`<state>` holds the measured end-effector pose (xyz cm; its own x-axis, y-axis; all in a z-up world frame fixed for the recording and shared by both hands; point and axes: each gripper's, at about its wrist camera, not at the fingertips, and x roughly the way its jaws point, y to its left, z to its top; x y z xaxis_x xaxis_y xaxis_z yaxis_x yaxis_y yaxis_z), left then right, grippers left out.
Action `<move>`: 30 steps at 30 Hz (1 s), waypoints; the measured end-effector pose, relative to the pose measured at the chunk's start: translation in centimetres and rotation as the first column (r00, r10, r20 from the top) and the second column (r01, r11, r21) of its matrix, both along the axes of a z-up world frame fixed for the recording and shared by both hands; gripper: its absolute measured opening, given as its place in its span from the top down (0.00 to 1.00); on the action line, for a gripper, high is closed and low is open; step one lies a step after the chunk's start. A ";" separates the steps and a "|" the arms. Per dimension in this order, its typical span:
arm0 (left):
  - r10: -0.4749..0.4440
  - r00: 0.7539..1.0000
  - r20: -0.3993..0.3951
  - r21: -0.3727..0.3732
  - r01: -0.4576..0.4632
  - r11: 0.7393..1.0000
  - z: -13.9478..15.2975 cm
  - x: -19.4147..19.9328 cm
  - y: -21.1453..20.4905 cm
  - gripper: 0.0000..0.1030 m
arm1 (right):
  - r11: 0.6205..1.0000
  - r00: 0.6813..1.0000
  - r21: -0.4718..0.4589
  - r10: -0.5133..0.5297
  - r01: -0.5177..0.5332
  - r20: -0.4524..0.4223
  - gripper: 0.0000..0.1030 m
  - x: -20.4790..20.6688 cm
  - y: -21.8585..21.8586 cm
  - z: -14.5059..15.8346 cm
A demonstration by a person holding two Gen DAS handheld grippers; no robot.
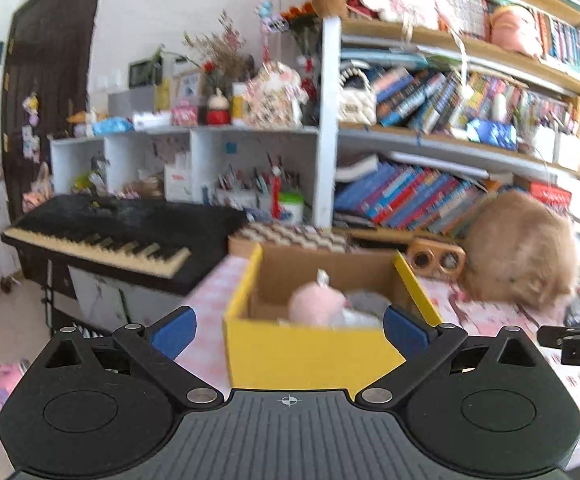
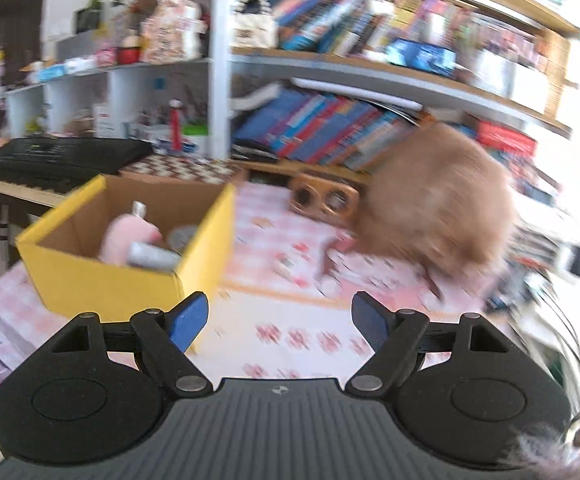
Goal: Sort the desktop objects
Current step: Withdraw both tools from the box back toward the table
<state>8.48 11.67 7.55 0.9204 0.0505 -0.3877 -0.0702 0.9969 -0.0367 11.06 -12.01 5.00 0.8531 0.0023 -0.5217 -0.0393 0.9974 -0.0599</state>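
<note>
A yellow cardboard box (image 1: 313,350) (image 2: 102,286) stands on the pink checked tablecloth (image 2: 301,340). Inside it lie a pink plush toy (image 1: 317,305) (image 2: 124,236) and a grey tube-like item (image 2: 152,256). My left gripper (image 1: 290,330) is open wide just in front of the box, one blue pad to each side of its near wall, nothing between them. My right gripper (image 2: 280,322) is open over the bare cloth to the right of the box, holding nothing. A large brown fluffy plush (image 1: 519,248) (image 2: 437,200) sits at the back right.
A wooden two-hole holder (image 1: 435,260) (image 2: 323,198) stands beside the plush. A black keyboard piano (image 1: 102,236) (image 2: 50,162) lies left of the table. Bookshelves (image 1: 429,192) crowd the back. A checkered board (image 2: 182,168) lies behind the box. Part of the other gripper (image 1: 573,344) shows at right.
</note>
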 end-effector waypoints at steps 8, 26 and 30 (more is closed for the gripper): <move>-0.069 0.991 -0.113 0.031 0.073 0.997 -3.1 -1.9 -3.3 0.02 | 0.983 0.982 0.011 -0.184 0.184 -0.046 0.20 -6.6 -2.5 -2.4; -0.027 0.964 -0.264 -0.021 0.022 1.000 -6.7 -4.6 -5.0 0.00 | 0.989 0.972 0.025 -0.139 0.146 -0.190 0.05 -9.9 -1.0 -5.7; -0.030 0.954 -0.298 -0.016 0.026 1.000 -7.2 -5.1 -5.2 0.00 | 0.991 0.970 0.029 -0.123 0.131 -0.210 0.04 -10.5 -0.8 -6.0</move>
<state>3.42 6.49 0.35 0.7636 0.0200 -0.6453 -0.0516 0.9982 -0.0302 0.58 -12.78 -0.96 0.7211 -0.0733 -0.6890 0.0807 0.9965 -0.0215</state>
